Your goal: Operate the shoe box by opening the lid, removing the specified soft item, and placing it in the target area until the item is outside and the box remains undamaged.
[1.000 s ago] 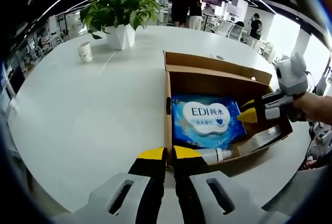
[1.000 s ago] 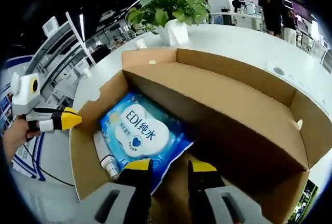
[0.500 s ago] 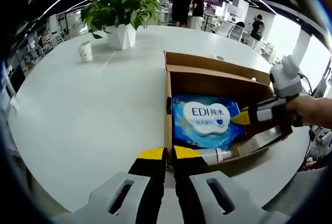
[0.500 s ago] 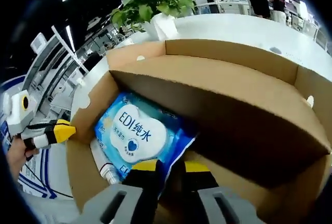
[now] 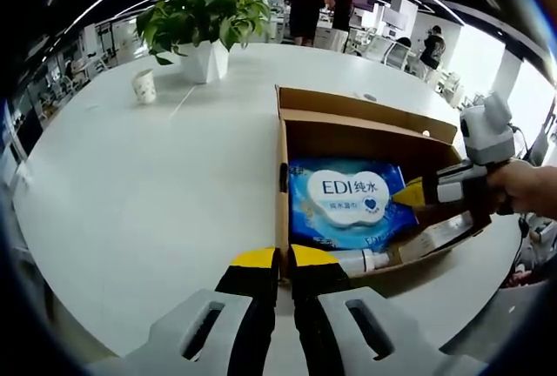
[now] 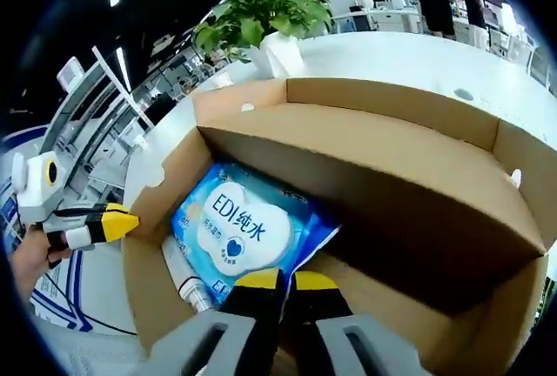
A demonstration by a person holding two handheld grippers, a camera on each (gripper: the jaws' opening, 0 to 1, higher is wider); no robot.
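**Wipes pack gripped inside open box**

White desk (image 5: 130, 184) carries open shoe box (image 5: 365, 124) w/ lid up. Blue wipes pack (image 6: 244, 224) lies inside (tube (image 5: 361, 260) beside it). Right tongs (image 6: 285, 281) clamped on pack's corner; left tongs (image 5: 275, 258) together, near box edge.

grey hand-held gripper (image 5: 278, 265) bodies with slotted sides, black jaws, yellow tips

A white table (image 5: 130, 184) carries an open shoe box (image 5: 348, 128), a potted plant (image 5: 202, 23) and a cup (image 5: 143, 86).
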